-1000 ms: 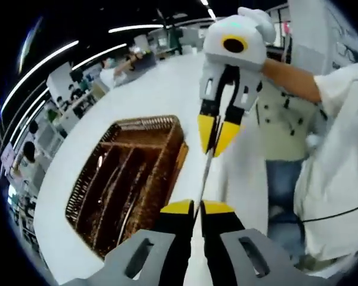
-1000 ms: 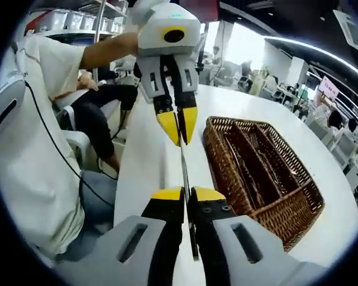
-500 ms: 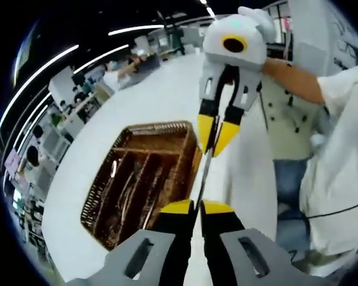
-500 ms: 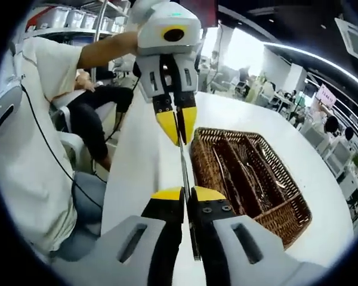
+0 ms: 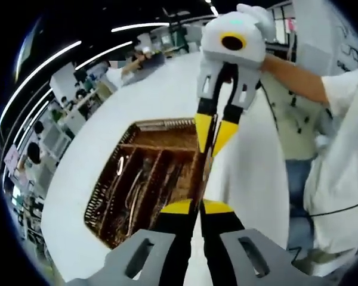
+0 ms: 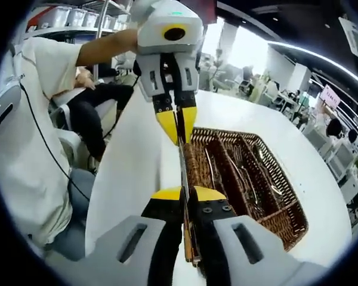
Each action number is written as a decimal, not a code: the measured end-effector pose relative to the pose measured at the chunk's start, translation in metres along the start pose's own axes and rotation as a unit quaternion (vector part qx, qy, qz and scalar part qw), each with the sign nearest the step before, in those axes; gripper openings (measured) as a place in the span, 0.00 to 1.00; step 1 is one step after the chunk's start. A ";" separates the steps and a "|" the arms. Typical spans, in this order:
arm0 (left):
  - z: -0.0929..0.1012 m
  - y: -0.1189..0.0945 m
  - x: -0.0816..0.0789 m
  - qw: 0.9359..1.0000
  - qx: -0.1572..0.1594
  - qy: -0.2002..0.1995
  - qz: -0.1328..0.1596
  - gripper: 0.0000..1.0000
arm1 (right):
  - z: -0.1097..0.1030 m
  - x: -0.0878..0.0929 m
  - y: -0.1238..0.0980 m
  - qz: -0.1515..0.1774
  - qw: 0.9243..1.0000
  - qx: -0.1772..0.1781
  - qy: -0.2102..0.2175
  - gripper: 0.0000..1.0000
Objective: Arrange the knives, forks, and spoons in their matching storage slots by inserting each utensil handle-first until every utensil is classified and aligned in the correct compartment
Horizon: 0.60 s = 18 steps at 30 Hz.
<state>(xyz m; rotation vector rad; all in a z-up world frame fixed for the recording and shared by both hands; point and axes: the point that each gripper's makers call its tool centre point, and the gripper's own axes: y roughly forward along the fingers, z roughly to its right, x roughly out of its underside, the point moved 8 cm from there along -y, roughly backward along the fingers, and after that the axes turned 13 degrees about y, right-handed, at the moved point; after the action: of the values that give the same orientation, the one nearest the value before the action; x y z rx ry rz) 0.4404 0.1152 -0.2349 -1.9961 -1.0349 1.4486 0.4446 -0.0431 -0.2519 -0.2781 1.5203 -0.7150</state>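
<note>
Both grippers, left (image 5: 194, 207) and right (image 6: 187, 194), are clamped on opposite ends of one thin utensil (image 6: 182, 164), held above the basket's (image 5: 105, 189) near edge; type unclear; several utensils already lie in its slots; this one remains unplaced.

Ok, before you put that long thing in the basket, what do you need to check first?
1. Left gripper shut on the utensil: ok, its jaws pinch one end.
2. Right gripper shut on the utensil: ok, it pinches the other end.
3. Which kind of utensil it is: cannot tell, only a thin metal edge shows between the grippers.
4. Which end is the handle: cannot tell.
5. Wicker tray in reach below: ok, it lies on the white table right beside the held utensil.
6. Room in the slots: ok, the dividers show open gaps, with some utensils already lying inside.
</note>
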 end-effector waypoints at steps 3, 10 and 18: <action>-0.007 0.003 0.003 1.000 0.002 -0.005 -0.002 0.03 | 0.008 0.000 0.004 -0.002 1.000 -0.004 0.004 0.05; -0.022 0.011 0.017 1.000 0.005 -0.026 -0.007 0.03 | 0.026 0.000 0.020 -0.009 1.000 -0.016 0.009 0.05; -0.033 0.023 0.030 0.999 0.010 -0.040 -0.016 0.03 | 0.041 0.006 0.035 -0.015 0.999 -0.031 0.022 0.05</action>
<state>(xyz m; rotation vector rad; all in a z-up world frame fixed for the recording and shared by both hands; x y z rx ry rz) 0.4831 0.1266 -0.2584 -1.9125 -1.0759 1.5259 0.4921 -0.0303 -0.2743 -0.3357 1.5844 -0.7024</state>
